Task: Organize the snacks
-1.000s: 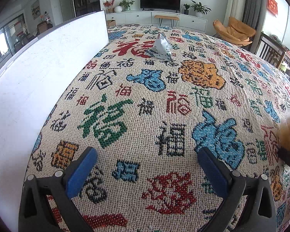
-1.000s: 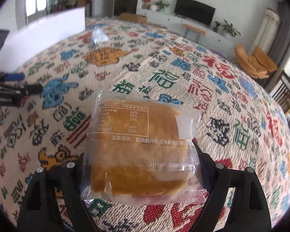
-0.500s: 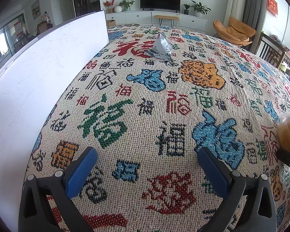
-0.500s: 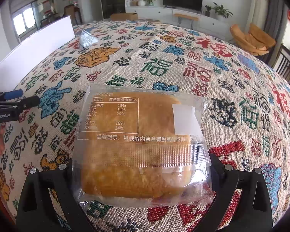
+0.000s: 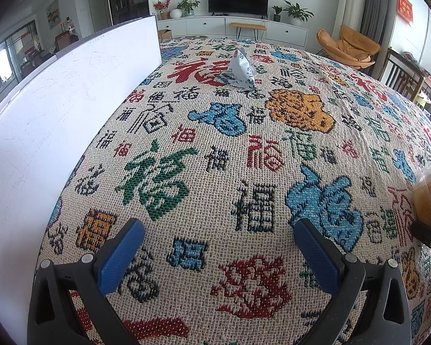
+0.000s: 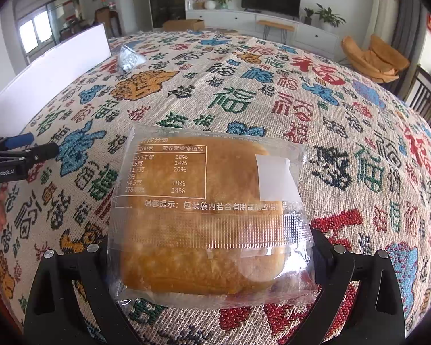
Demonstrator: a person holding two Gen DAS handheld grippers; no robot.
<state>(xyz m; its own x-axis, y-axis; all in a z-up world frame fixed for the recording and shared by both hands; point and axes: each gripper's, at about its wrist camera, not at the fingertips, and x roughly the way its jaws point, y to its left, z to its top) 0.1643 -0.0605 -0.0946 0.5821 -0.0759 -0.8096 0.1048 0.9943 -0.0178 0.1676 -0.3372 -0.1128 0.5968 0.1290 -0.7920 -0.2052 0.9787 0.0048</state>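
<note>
Bread in a clear wrapper (image 6: 209,215) is sitting clamped between the fingers of the right gripper (image 6: 211,247), held above a woven tablecloth (image 6: 273,109) covered in colourful Chinese characters (nutrition label facing up). The left gripper (image 5: 218,247) is hovering over the cloth with its blue pads (image 5: 120,256) spread wide, holding nothing. A small silver triangular snack packet (image 5: 238,70) is lying farther off on the cloth, near a white board (image 5: 57,120) standing along the left edge.

Left gripper (image 5: 219,243) jaws wide apart, empty, over patterned tablecloth (image 5: 215,155). Grey pyramid snack bag (image 5: 238,70) far ahead. White board (image 5: 57,120) at left. Wrapped pastry (image 5: 429,198) at right edge.
</note>
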